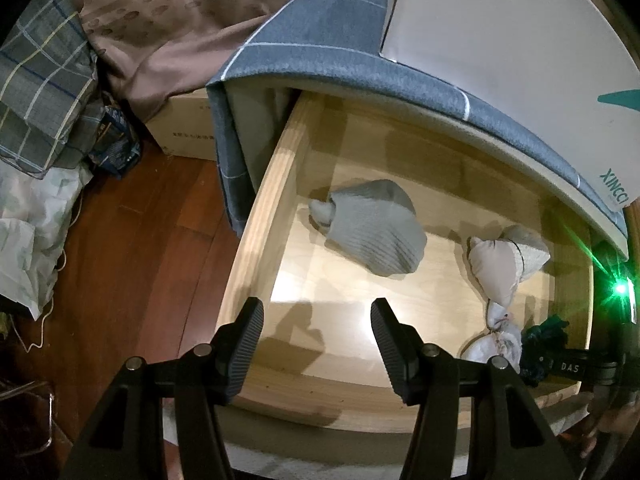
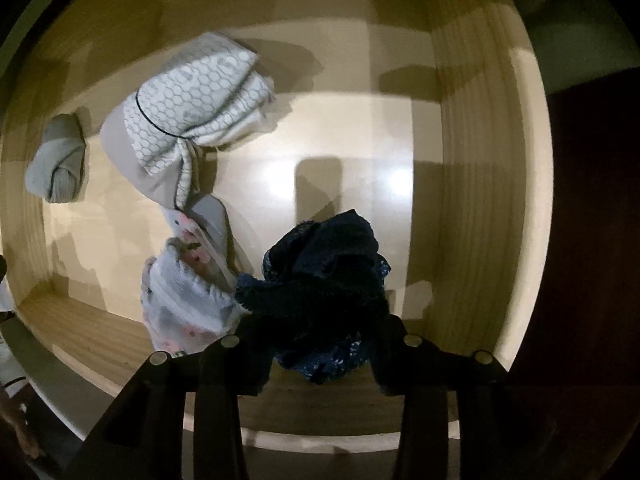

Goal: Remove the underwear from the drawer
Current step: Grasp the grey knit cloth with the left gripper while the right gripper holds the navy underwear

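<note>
The wooden drawer stands pulled out, with several bunched pieces of underwear on its floor. My right gripper is down inside it, shut on a crumpled dark blue lace piece, which also shows as a dark bundle at the drawer's front right. Beside it lies a white floral piece, knotted to a beige honeycomb-patterned one. A grey ribbed piece lies alone further left. My left gripper hovers open over the drawer's front left corner, holding nothing.
A grey checked cloth covers the cabinet top, and a white box sits on it. To the left are a cardboard box, piled bedding and reddish wood floor. The drawer's right wall is close to my right gripper.
</note>
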`<state>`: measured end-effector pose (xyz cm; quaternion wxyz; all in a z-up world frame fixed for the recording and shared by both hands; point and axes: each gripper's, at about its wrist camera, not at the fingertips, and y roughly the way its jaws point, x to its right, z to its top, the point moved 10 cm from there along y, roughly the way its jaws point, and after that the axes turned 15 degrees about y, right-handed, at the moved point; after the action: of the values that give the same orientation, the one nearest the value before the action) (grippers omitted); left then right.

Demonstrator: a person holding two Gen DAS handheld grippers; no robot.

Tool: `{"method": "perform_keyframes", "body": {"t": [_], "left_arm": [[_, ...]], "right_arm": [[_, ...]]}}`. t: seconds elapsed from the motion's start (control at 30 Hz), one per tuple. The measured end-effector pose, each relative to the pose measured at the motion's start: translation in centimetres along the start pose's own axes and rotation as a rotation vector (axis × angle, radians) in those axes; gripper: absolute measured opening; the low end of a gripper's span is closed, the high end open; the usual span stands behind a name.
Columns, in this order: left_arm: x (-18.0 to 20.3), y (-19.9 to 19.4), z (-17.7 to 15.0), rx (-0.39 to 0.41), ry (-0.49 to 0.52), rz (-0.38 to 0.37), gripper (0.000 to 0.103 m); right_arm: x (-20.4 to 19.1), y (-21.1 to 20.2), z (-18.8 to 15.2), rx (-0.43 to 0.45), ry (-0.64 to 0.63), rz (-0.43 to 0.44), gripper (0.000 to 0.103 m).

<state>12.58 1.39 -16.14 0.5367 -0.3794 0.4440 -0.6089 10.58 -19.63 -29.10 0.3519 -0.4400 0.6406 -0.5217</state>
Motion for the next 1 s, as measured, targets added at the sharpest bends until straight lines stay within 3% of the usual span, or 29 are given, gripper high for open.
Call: {"method": "perform_keyframes", "body": {"t": [0.27, 0.43, 0.67, 0.77, 1.0], "left_arm": [[0.8, 0.8, -0.4, -0.041, 0.029, -0.041, 0.057], [1.3, 1.3, -0.5, -0.062, 0.031, -0.086, 0.057], [2.7, 2.0, -0.1, -0.090, 0.097, -0.124, 0.057], [3.6, 1.8, 0.9, -0.052, 0.114, -0.136, 0.057], [4.3, 2.2, 3.7, -0.027, 0.182, -0.069, 0.057]], "right_arm": [[1.3, 1.9, -2.0, -0.040, -0.059, -0.045, 0.038], [1.3, 2.9, -3.0, -0.042, -0.043, -0.022, 0.037], [2.9, 2.5, -1.9, -0.045, -0.038, -0.012, 0.037], [3.5, 2.6, -1.8, -0.044, -0.037, -0.008, 0.037], [2.5, 2.6, -1.4, -0.044, -0.030, -0.010, 0.037]]}}
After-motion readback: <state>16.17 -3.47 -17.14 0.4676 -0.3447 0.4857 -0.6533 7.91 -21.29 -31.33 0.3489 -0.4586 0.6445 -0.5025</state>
